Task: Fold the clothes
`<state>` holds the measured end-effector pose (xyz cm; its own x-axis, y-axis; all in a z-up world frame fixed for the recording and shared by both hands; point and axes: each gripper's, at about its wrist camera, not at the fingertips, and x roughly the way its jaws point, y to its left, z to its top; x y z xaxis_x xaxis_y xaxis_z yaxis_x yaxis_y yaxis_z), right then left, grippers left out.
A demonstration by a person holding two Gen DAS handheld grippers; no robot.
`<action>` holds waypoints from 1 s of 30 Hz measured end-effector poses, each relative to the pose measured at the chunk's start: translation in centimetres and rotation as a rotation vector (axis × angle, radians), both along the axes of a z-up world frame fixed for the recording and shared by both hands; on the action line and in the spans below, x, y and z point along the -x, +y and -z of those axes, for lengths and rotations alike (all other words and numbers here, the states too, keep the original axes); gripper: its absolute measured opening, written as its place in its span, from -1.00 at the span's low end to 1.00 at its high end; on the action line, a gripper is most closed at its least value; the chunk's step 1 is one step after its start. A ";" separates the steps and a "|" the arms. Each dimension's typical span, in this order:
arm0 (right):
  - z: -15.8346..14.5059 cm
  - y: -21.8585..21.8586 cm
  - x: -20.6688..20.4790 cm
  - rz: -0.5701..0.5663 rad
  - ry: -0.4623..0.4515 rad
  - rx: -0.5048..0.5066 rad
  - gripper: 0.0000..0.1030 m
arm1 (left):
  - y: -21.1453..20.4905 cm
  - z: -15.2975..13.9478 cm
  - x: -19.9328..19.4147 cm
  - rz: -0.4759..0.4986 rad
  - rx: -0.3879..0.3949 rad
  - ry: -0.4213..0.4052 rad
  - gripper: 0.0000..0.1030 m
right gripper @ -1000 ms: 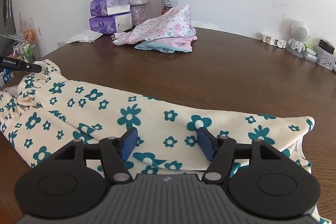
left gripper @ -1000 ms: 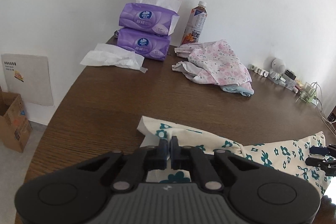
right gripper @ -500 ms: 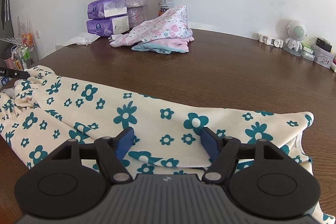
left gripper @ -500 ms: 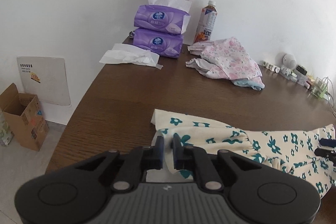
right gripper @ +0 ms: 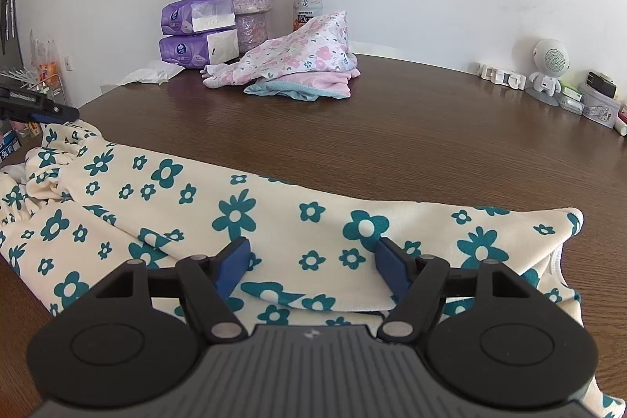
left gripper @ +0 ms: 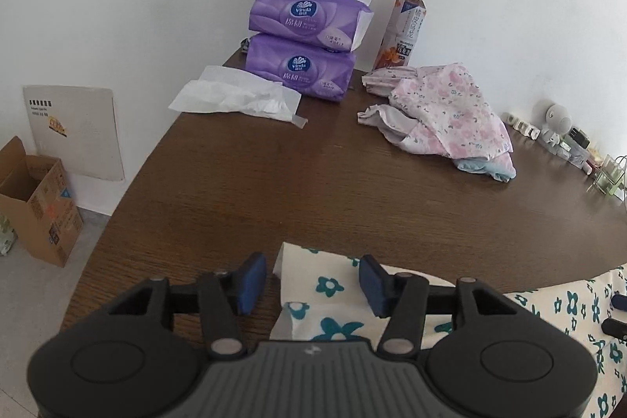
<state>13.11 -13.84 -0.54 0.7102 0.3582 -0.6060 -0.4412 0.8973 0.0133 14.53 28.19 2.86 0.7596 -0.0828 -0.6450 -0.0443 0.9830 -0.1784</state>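
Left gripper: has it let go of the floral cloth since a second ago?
Yes. The left gripper now stands open, its corner of the floral garment lying loose on the table.

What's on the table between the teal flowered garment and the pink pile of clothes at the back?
Nothing: in both wrist views only bare table lies between the flowered garment and the pink pile.

Bright even daylight, soft shadows, sharp focus, fisheye bending, dark corners

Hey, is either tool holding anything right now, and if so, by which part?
Nothing is held. The left tool is open over a corner of the flowered garment, and the right tool is open above its middle.
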 end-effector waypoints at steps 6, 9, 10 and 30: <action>0.0 0.0 -0.1 -0.003 0.004 -0.004 0.41 | -0.6 0.3 3.0 0.013 -0.076 -0.010 -0.97; 0.0 -0.1 -0.1 -0.003 0.004 -0.005 0.41 | -1.0 0.4 4.5 0.019 -0.114 -0.015 -1.00; 0.0 -0.1 -0.1 -0.003 0.003 -0.004 0.41 | -1.1 0.5 5.0 0.022 -0.126 -0.017 -1.00; 0.0 0.1 0.0 -0.003 0.003 0.000 0.43 | -6.6 -1.6 6.5 0.121 -0.149 -0.138 -0.48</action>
<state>13.11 -13.75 -0.54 0.7070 0.3608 -0.6083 -0.4442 0.8958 0.0150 8.03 21.55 4.49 0.8317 -0.0906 -0.5478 0.0903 0.9955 -0.0276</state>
